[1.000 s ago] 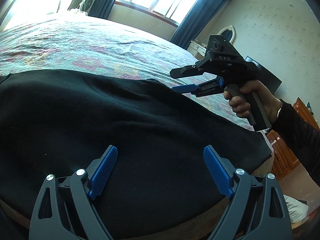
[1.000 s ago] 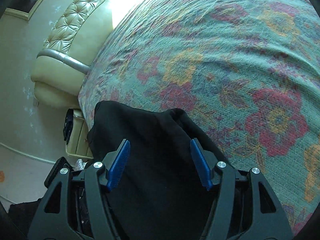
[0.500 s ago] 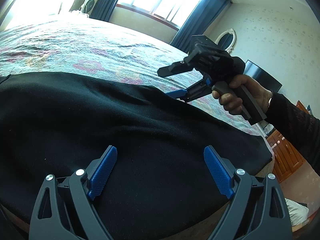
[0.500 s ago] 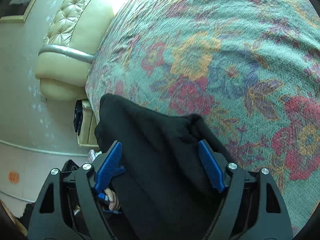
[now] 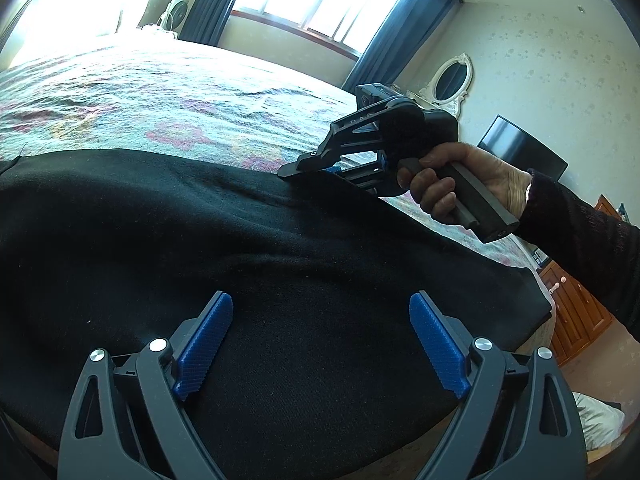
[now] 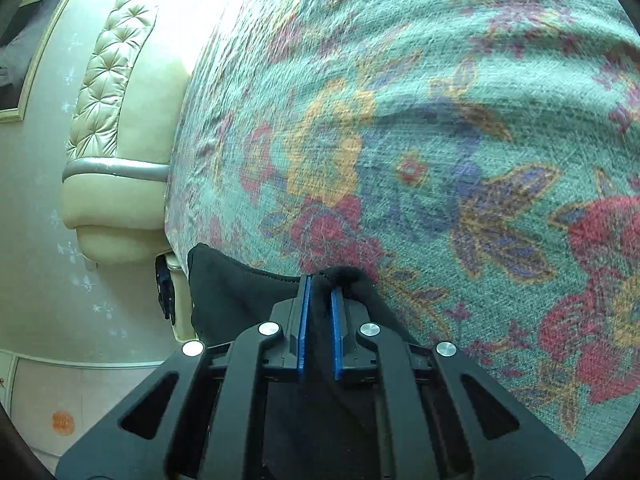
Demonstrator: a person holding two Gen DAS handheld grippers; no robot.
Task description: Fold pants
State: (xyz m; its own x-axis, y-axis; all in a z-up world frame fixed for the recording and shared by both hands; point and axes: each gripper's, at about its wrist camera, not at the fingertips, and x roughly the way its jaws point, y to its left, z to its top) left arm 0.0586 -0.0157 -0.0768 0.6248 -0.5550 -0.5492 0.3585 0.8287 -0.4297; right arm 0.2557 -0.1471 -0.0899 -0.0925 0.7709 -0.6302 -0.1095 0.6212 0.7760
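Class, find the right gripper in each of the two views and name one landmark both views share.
Left wrist view: right gripper, right of centre, at the pants' far edge.
Right wrist view: bottom centre, pads shut on black cloth.
Shared landmark: black pants on the floral bedspread.

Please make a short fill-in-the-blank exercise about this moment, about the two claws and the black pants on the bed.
1. The right claw is shut on the far edge of the black ____.
2. The left claw hovers over the pants with its blue pads wide ____.
3. The pants lie on a bed cover with a ____ pattern.

Missing words: pants; open; floral
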